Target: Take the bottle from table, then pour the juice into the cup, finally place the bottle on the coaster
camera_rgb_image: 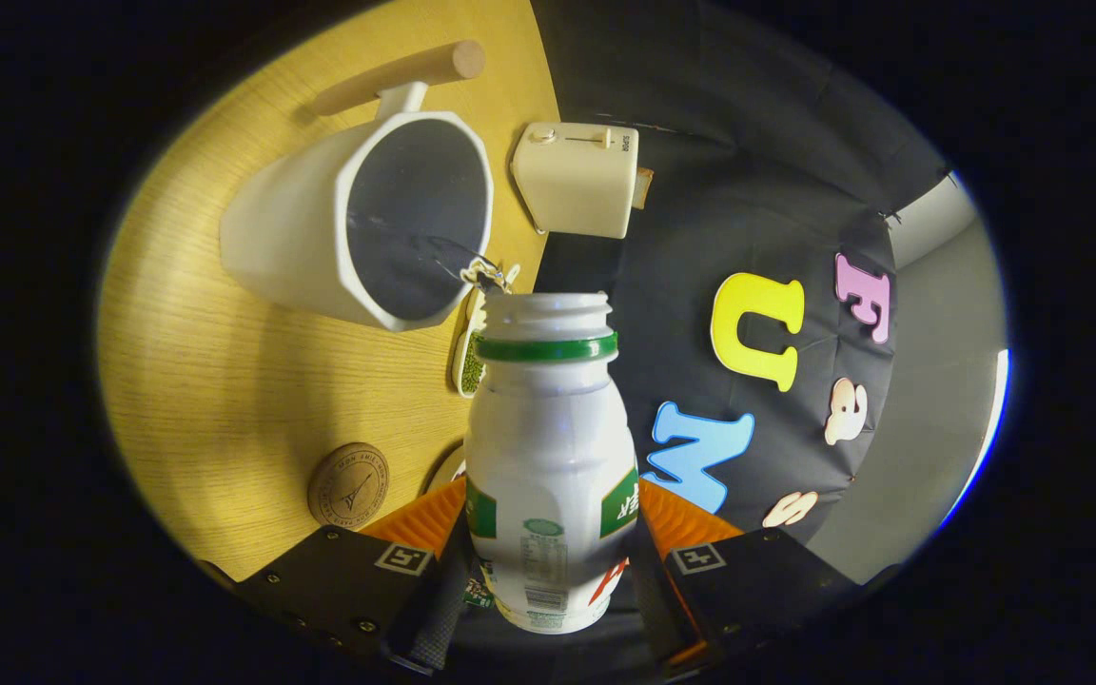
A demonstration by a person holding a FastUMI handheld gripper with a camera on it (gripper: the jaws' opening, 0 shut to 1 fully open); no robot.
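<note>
Bottle (548, 447) clamped between the tool (548, 561) fingers — open mouth just beside the cup (367, 219) rim.

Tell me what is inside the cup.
The cup shows a grey inner wall and a thin clear stream from the bottle, clamped between the jaws. Any juice level is unclear.

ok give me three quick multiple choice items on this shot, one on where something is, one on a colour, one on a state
1. Where is the coaster?
A. under the cup
B. on the table, apart from the cup
C. on the toaster

2. What colour is the ring under the bottle's mouth?
A. red
B. blue
C. green

3. The bottle is
A. open, held between the gripper's fingers
B. capped, on the table
C. lying in the cup

Key: 1 B, bare table lies between them; 2 C, a green band circles the neck; 3 A, no cap, both fingers press its sides.
</note>
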